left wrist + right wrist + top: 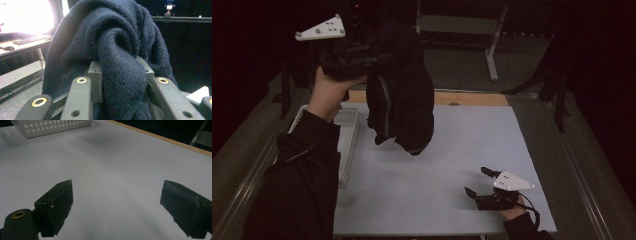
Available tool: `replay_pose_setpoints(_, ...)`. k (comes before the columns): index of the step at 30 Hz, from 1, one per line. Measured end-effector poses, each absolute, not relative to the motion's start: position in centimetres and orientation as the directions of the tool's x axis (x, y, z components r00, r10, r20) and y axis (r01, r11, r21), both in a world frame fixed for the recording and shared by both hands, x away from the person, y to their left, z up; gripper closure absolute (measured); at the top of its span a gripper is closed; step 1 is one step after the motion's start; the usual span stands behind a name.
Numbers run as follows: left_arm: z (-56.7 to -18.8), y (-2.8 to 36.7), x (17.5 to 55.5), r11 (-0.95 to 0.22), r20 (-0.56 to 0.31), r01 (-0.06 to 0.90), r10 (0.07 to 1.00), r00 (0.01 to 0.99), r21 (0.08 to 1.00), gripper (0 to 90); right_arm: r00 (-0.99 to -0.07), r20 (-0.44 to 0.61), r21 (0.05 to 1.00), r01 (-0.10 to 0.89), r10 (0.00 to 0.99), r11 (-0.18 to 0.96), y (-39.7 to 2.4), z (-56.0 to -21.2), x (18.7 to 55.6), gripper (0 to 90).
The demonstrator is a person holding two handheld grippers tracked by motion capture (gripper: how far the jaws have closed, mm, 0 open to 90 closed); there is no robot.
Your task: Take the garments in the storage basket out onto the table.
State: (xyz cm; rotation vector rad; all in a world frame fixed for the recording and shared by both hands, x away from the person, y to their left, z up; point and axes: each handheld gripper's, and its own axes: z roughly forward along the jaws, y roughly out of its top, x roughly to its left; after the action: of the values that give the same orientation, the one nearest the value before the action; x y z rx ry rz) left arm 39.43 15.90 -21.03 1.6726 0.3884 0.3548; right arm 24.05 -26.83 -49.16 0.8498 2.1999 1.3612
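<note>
My left gripper (354,52) pinches a bunched fold of the dark knit garment (401,90) and holds it high so it hangs clear above the white surface (452,145) beside the perforated basket (348,125), while my right gripper (481,184) rests low with jaws spread, likely ready to catch the hem.

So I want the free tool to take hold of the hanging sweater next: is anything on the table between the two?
Nothing visible is. The right tool sits low with its jaws open, and only bare white table lies between it and the dark sweater held up by the left tool. The white basket stands off to the left.
</note>
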Motion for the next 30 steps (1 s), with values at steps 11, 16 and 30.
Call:
replay_pose_setpoints(11, -24.3, 11.6, 41.7, -0.081, -0.051, 0.095, 0.432, 0.901, 0.992, 66.8, -0.727, -0.028, 0.902, 0.276, 0.686, 0.331, -26.9, -49.1, 24.1, 11.0)
replay_pose_setpoints(16, -26.4, 9.8, 42.7, -0.093, -0.070, 0.125, 0.455, 0.888, 0.988, 66.7, -0.725, -0.037, 0.903, 0.271, 0.688, 0.334, -27.0, -49.1, 24.1, 11.0)
replay_pose_setpoints(30, -35.1, 5.9, 45.2, -0.174, -0.156, 0.268, 0.479, 0.864, 0.948, 66.7, -0.726, -0.038, 0.902, 0.270, 0.687, 0.336, -27.0, -49.1, 24.1, 11.0)
